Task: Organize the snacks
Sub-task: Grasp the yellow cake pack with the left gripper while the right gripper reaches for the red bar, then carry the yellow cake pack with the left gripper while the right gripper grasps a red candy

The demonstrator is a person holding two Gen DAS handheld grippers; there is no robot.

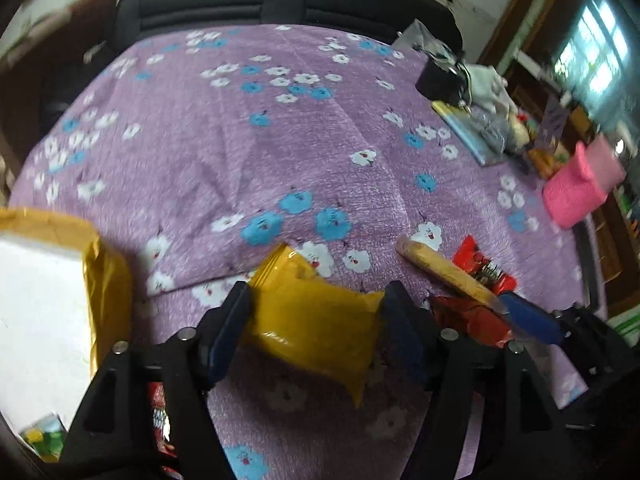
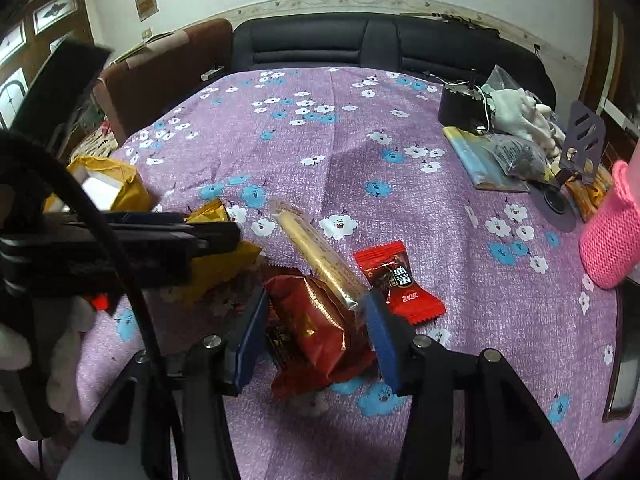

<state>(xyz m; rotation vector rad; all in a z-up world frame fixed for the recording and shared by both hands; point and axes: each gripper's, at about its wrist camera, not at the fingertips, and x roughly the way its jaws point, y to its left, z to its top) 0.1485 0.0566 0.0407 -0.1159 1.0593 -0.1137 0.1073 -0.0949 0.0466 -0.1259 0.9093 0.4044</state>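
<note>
Yellow snack packet (image 1: 316, 332) is gripped by the left tongs (image 1: 316, 320); right tongs (image 2: 316, 328) clamp a dark red packet (image 2: 316, 328), the long wafer stick (image 2: 316, 256) at its 12 o'clock on the purple desk (image 2: 360, 160).

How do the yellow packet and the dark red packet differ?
The yellow packet is plain yellow and sits between the left gripper fingers; the dark red packet is shiny red with gold print and sits between the right gripper fingers. Both are sealed, pillow-shaped snack packets.
</note>
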